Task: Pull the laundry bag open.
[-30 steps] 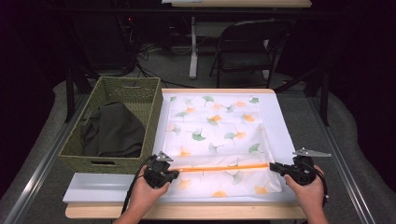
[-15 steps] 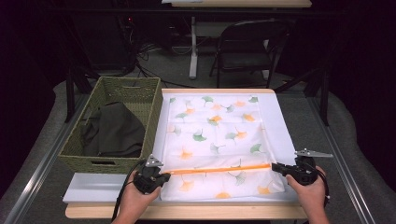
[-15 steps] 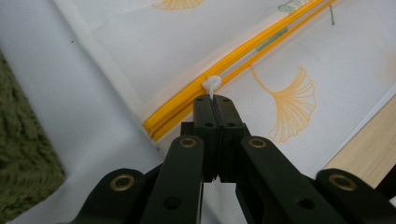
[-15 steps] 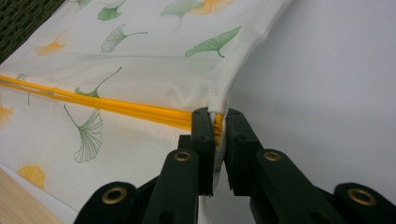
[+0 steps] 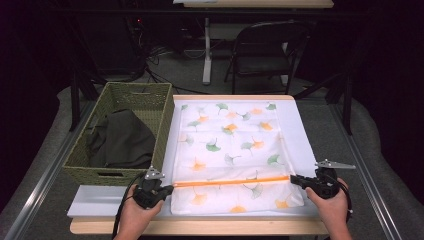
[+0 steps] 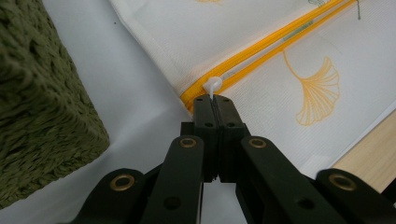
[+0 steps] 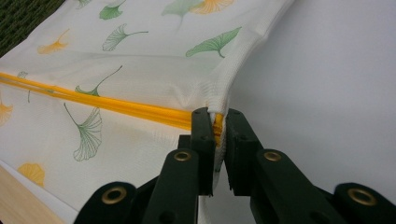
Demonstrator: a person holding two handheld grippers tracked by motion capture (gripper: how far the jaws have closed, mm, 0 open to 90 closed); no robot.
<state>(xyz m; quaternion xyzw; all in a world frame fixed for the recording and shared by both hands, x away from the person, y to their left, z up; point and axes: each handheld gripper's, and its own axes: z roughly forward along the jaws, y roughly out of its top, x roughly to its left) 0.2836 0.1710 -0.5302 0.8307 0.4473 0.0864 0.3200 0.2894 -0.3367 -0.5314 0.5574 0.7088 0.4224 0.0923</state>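
A white mesh bag (image 5: 230, 145) printed with green and orange ginkgo leaves lies flat on a white sheet. An orange zipper (image 5: 230, 182) runs across its near part. My left gripper (image 5: 167, 189) is at the zipper's left end, shut on the small white zipper pull (image 6: 212, 85), as the left gripper (image 6: 215, 99) view shows close up. My right gripper (image 5: 295, 179) is at the zipper's right end. In its own view the right gripper (image 7: 215, 114) is shut on the bag's edge (image 7: 219, 100), where the orange zipper (image 7: 140, 109) ends.
A green woven basket (image 5: 165, 107) holding a dark cloth (image 5: 122, 137) stands left of the bag, close to my left gripper. The white sheet (image 5: 100, 200) covers a wooden table whose front edge (image 5: 200, 227) is near. A folding chair (image 5: 265, 50) stands beyond the table.
My left gripper has moved left along the zipper with the pull, reaching the bag's left edge. The right gripper has held still on the right edge.
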